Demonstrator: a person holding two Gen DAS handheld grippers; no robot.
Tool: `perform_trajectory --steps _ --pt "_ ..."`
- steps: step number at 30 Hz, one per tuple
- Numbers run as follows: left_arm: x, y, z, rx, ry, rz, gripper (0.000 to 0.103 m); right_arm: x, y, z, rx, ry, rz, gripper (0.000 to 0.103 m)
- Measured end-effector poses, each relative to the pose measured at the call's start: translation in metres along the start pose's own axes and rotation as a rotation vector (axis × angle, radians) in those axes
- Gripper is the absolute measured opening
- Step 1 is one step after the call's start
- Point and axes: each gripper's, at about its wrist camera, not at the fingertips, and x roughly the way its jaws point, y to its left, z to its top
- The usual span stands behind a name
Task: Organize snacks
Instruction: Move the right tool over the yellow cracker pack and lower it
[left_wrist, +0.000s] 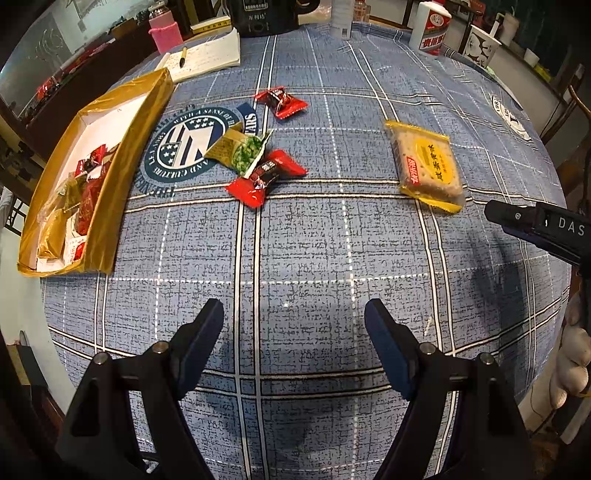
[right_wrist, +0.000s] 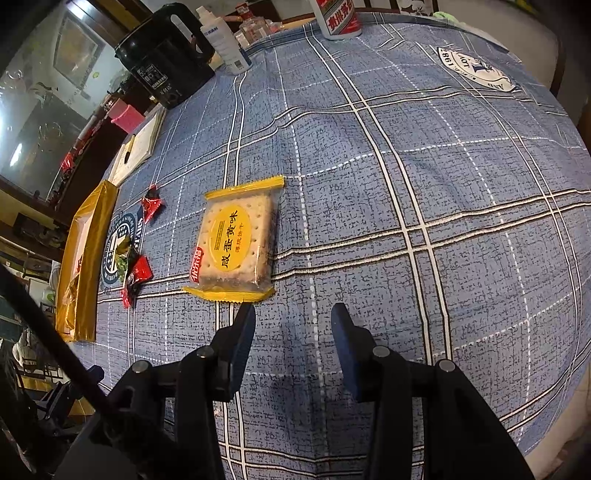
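Left gripper (left_wrist: 294, 314): we see its jaws spread wide over bare tablecloth (left_wrist: 314, 240), nothing between them.
Right gripper (right_wrist: 293, 314): jaws partly apart, empty; its left fingertip sits just short of the cracker packet's near edge.
Cracker packet (right_wrist: 236, 240): yellow-trimmed, flat on the cloth, printed "咸蛋黄味".
Loose snacks: two red candies (left_wrist: 267, 175) (left_wrist: 281, 102) and a green pea packet (left_wrist: 242, 149) lie on and beside the round emblem (left_wrist: 188, 144), where we read "AND CULTURE".
Gold box (left_wrist: 107, 162): at the cloth's left edge, holding red and gold wrappers.
White bottle (left_wrist: 432, 27): far edge, red label, "贵州".
Other gripper's body (left_wrist: 543, 225): marked "DAS".
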Motion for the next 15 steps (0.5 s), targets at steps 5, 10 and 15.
perform_trajectory --steps 5,10,15 --pt "0.009 0.006 0.001 -0.012 0.022 -0.014 0.079 0.005 0.003 0.000 -0.001 0.013 -0.010 0.043" --pt "0.017 0.013 -0.001 -0.028 0.043 -0.026 0.079 0.009 0.006 -0.002 -0.003 0.022 -0.021 0.043" --pt "0.023 0.018 -0.001 -0.041 0.055 -0.034 0.079 0.012 0.009 -0.004 -0.007 0.029 -0.031 0.043"
